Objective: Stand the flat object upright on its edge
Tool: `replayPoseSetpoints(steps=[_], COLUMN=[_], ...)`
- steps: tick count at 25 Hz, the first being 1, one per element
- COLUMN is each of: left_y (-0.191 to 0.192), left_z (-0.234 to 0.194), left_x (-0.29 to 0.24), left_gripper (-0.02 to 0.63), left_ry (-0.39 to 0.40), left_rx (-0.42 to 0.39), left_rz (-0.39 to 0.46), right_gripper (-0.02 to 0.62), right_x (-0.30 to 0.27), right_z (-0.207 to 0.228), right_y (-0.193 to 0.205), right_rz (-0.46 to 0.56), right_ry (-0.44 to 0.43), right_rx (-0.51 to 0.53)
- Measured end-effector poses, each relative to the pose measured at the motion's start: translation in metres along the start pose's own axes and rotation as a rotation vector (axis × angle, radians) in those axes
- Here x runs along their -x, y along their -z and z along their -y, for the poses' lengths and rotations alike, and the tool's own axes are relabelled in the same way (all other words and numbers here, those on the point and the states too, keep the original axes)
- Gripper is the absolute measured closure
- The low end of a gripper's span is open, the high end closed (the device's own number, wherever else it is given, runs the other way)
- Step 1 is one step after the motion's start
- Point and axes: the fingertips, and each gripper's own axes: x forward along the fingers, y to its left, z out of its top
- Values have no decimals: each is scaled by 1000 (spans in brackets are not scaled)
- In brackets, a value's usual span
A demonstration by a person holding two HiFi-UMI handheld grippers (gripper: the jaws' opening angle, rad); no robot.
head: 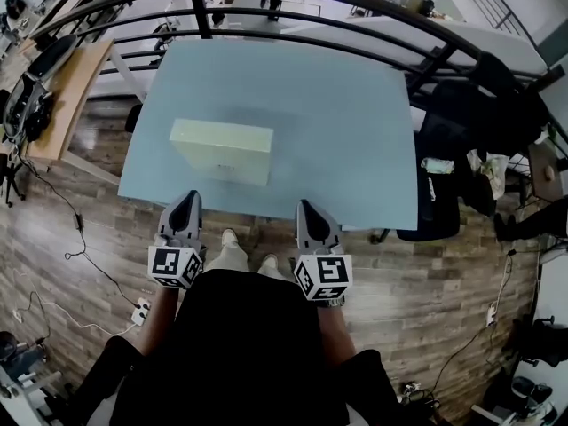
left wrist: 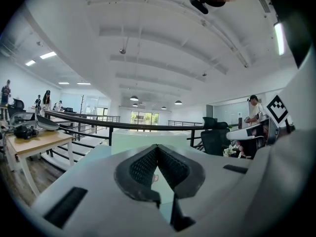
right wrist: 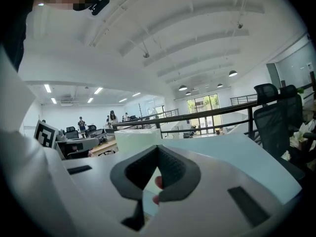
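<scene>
The table (head: 355, 131) is the biggest thing here. It is pale blue with a smooth, bare top.

The box (head: 222, 149) sits on the table, left of the table's middle and well in from the near edge. It is pale, long and wide. One long side faces the person. I cannot tell for sure if it lies flat or stands on a long edge, since from above its top and its front look about the same size.

The left gripper (head: 188, 198) is at the table's near edge, close to the box's left end and not touching it. Its jaws are pressed together with nothing in them.

The right gripper (head: 307, 205) is at the same near edge, further right and past the box's right end. Its jaws are pressed together too, and they are empty.

I think the box is cardboard, so it is likely light and stiff. It should keep its shape when pushed. Its sides look smooth, so it may slide across the table's slick top and not tip up. A hard squeeze could dent it.

A good way is to open both jaws and pinch the two short ends, one gripper on each. Then the box can turn up onto a long edge. It looks thick, so I think it will stand well once it is up. If it slides, one gripper can block the far side while the other lifts the near one.
</scene>
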Motion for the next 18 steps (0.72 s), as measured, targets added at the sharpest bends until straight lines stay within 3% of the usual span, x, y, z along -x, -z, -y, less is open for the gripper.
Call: replayPoseSetpoints(steps=[10,18], left_y=[4,7], left_z=[53,67], left_x=[19,26], left_gripper=[603,603], left_ry=[15,15], left_rx=[-10,-17], left_rz=[14,6], right_gripper=[588,588], right_x=[27,35], right_z=[-4,-10], right_y=[0,0], right_rz=[23,26], right_ry=[-68,-102], right_rx=[18,21])
